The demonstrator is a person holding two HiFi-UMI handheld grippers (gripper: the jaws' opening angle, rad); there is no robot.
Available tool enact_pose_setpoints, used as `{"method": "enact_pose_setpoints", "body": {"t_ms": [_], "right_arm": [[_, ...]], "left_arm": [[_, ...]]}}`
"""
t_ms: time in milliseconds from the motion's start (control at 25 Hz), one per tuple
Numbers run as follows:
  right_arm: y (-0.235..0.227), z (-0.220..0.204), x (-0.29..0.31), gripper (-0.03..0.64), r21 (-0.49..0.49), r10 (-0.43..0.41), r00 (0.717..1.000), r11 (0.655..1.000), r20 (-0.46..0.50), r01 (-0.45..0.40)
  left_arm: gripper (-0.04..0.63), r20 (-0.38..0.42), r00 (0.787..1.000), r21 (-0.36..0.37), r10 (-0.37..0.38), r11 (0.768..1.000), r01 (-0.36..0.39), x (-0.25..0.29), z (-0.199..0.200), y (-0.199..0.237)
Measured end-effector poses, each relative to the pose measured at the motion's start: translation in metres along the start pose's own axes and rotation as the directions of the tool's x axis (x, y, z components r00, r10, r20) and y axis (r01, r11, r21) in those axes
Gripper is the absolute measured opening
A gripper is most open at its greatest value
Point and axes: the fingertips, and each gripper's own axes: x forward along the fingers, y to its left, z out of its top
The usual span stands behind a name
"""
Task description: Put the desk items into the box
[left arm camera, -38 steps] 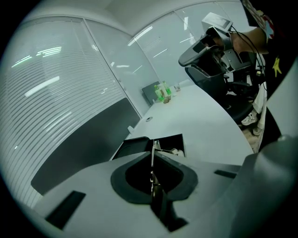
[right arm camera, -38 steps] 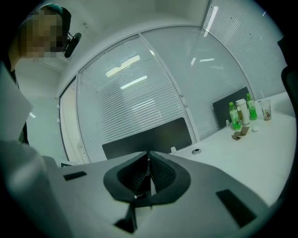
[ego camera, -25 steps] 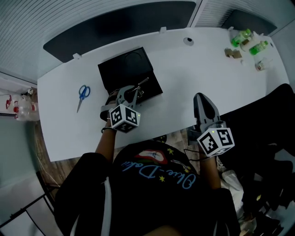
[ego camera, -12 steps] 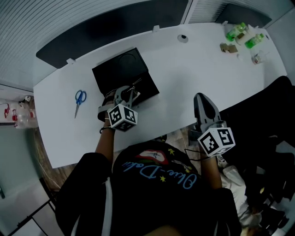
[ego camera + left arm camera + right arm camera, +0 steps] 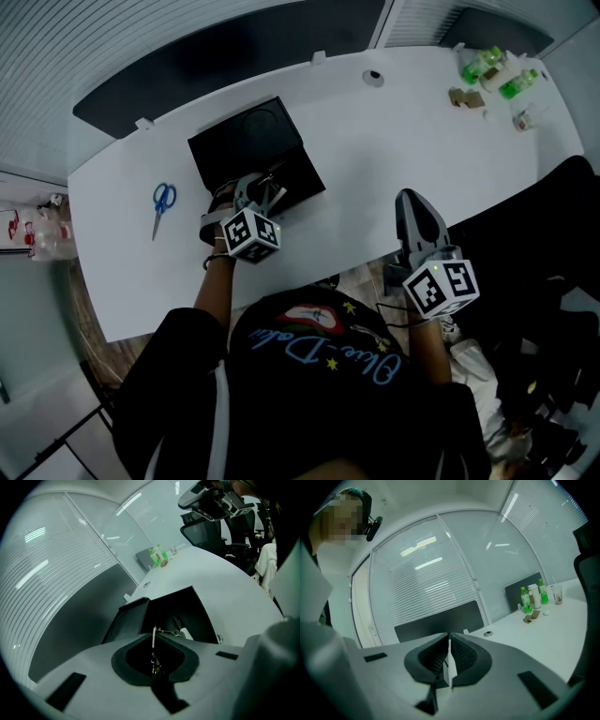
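Now, left hand-held gripper (image 5: 265,190) clamping wire (image 5: 154,641) at black box (image 5: 244,141), right hand-held gripper (image 5: 410,199) closed.

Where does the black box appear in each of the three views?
Head view: black box, upper left of centre on the white desk, ahead of the left claw.
Left gripper view: centre, open, just beyond that claw, which grips a thin metal item.
Right gripper view: not in it.
Shared landmark: green bottles at the desk's far end.

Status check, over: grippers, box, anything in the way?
Left gripper jaws shut on thin metal piece, over open box. Right gripper shut, empty, at desk edge. Scissors on desk, left of box. Nothing in the way.
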Motion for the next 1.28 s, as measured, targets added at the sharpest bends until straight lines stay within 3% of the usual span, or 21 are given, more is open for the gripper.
{"method": "enact_pose_setpoints", "body": {"t_ms": [320,640,880,1280], "right_arm": [[0.002,0.001,0.001,0.021,-0.016,0.003,1.000,1.000,-0.001,-0.003],[0.002,0.000,0.002,0.021,-0.011,0.010,1.000,1.000,-0.001,-0.010],[0.002,-0.001,0.002,0.020,-0.011,0.013,1.000,1.000,-0.006,-0.013],[0.003,-0.004,0.003,0.020,0.004,0.030,1.000,1.000,-0.009,-0.030]], "left_arm": [[0.020,-0.065,0.997,0.015,-0.043,0.999,0.044,0.005,-0.011,-0.006],[0.021,-0.106,0.991,-0.015,-0.081,0.997,0.079,0.001,-0.010,-0.009],[0.029,-0.113,0.989,0.031,-0.091,0.995,0.095,0.002,-0.012,-0.015],[0.134,-0.107,0.985,-0.043,-0.137,0.990,0.133,-0.007,-0.014,-0.024]]}}
